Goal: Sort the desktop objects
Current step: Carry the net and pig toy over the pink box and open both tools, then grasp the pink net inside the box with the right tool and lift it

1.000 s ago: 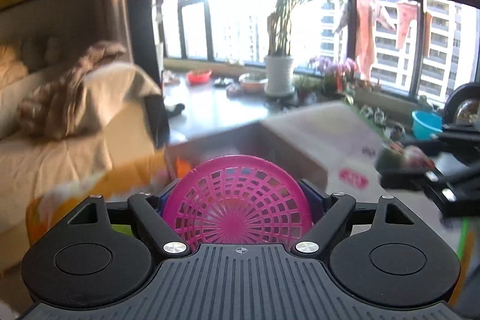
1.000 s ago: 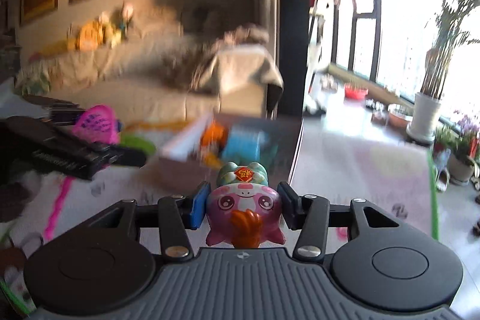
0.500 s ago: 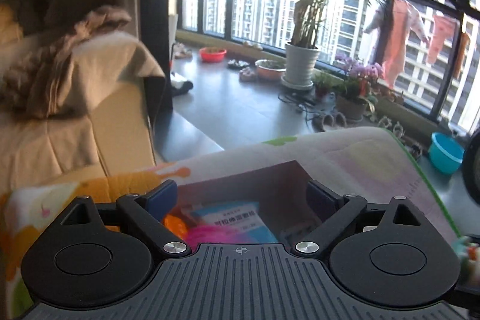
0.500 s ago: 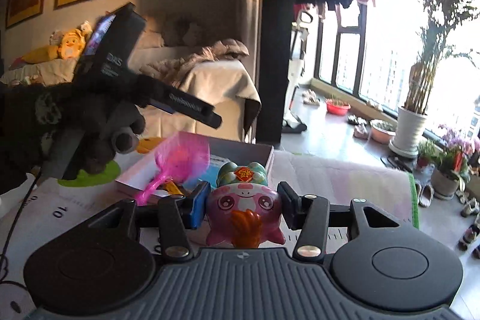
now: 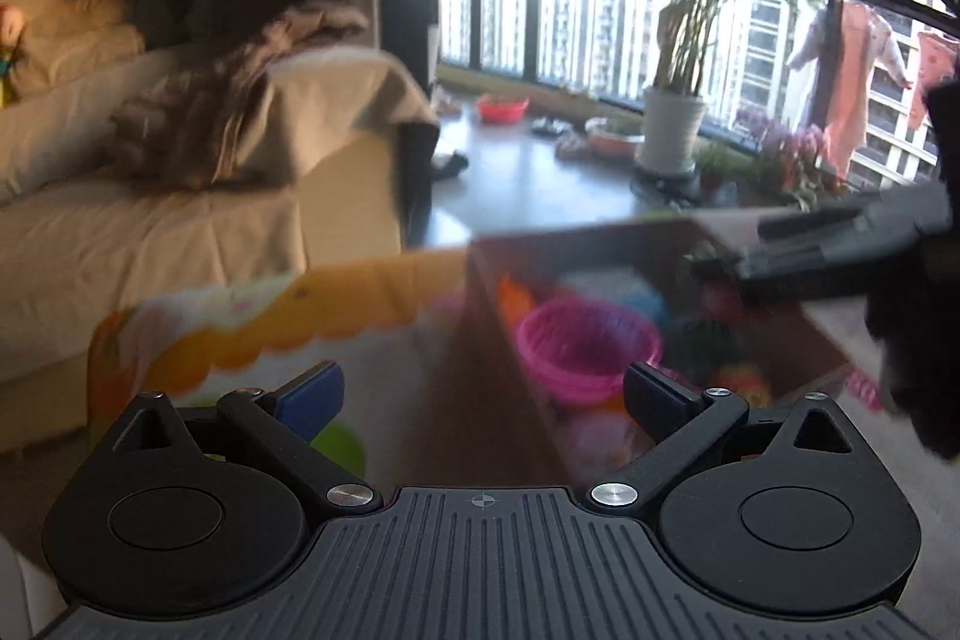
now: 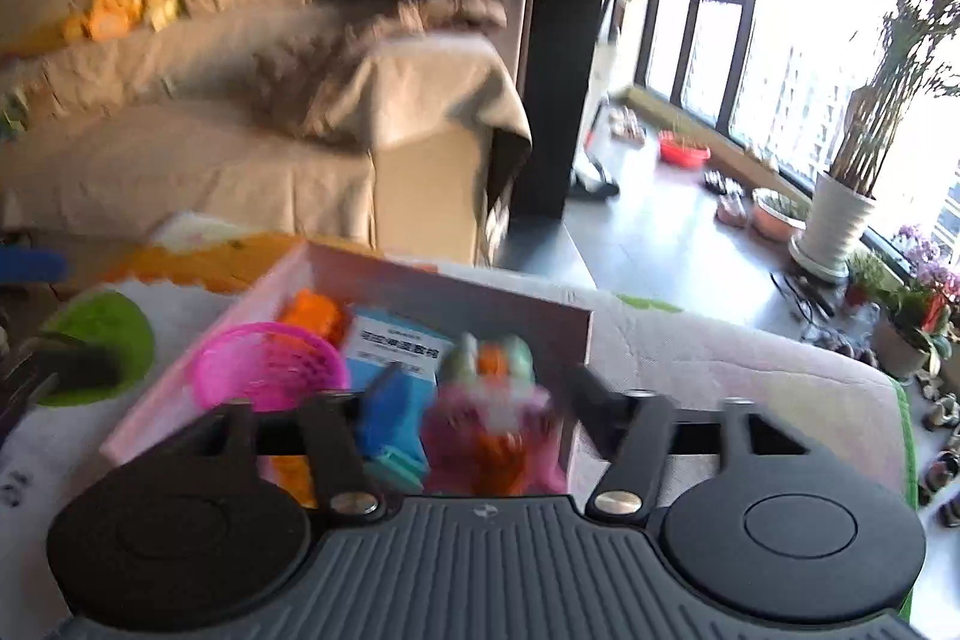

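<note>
A cardboard box [image 5: 480, 292] [image 6: 420, 280] stands on the table with a pink mesh basket [image 5: 585, 346] [image 6: 270, 367], a blue packet [image 6: 399, 346] and orange toys inside. My left gripper [image 5: 480, 391] is open and empty, just left of the box's near wall. My right gripper [image 6: 480, 400] is open over the box. A pink and green toy figure [image 6: 492, 418] sits between its spread fingers, blurred, and the pads do not touch it. The right gripper [image 5: 840, 244] also shows in the left wrist view, over the box's right side.
A patterned cloth [image 6: 720, 370] covers the table. A green disc [image 6: 102, 340] [image 5: 336, 448] lies left of the box. A covered sofa [image 5: 180, 196] stands behind, and potted plants [image 6: 840, 214] by the window at right.
My left gripper let the pink basket go into the box and pulled back to the left. My right gripper moved over the box and opened, freeing the toy figure.
</note>
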Tool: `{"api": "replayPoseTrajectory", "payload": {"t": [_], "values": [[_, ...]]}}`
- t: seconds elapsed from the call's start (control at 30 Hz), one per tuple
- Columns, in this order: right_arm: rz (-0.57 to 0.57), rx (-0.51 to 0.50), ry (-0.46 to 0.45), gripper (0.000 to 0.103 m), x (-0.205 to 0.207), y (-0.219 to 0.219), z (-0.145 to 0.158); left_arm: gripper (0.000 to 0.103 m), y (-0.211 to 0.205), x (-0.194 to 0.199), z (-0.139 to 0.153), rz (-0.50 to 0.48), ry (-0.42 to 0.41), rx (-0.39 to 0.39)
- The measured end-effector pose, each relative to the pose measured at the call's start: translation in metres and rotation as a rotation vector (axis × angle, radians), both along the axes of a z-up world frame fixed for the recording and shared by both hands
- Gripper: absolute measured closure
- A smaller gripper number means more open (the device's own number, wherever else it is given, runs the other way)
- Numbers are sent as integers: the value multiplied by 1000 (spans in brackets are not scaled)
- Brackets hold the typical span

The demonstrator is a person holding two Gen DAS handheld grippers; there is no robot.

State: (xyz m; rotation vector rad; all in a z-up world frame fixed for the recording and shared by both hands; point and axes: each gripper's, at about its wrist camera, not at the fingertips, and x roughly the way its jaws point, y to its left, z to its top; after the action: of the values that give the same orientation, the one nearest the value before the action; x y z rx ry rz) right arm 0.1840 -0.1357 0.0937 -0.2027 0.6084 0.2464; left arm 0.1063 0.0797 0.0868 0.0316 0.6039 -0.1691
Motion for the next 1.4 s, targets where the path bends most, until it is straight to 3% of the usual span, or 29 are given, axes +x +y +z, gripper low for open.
{"api": "replayPoseTrajectory", "payload": {"t": [0.1, 0.2, 0.37, 0.4, 0.53, 0.63, 0.9, 1.07, 1.27, 1.4], "values": [[25, 29, -2, 35, -2, 13, 4, 1, 15, -1, -13, 19, 63, -41], [99, 82, 88, 49, 2, 31, 2, 0, 21, -2, -26, 26, 98, -66], [96, 3, 201, 52, 19, 68, -21, 0, 27, -8, -31, 26, 113, -112], [90, -2, 223, 56, 22, 71, -26, 0, 29, -9, -31, 26, 118, -121], [49, -5, 240, 88, 24, 71, -28, 0, 32, -15, -34, 12, 134, -157], [44, 26, 231, 94, 22, 64, -16, 0, 34, -18, -41, 11, 145, -197], [-112, 66, 72, 96, 35, 36, 10, 0, 19, -31, -61, -31, 185, -190], [-184, 67, 92, 93, 42, 14, -3, 0, 20, -35, -63, -32, 185, -181], [-153, 33, 142, 83, 27, 11, -21, 0, 10, -37, -65, -63, 185, -165], [-50, 21, 133, 81, 6, 23, -19, 0, 3, -39, -65, -86, 192, -152]]}}
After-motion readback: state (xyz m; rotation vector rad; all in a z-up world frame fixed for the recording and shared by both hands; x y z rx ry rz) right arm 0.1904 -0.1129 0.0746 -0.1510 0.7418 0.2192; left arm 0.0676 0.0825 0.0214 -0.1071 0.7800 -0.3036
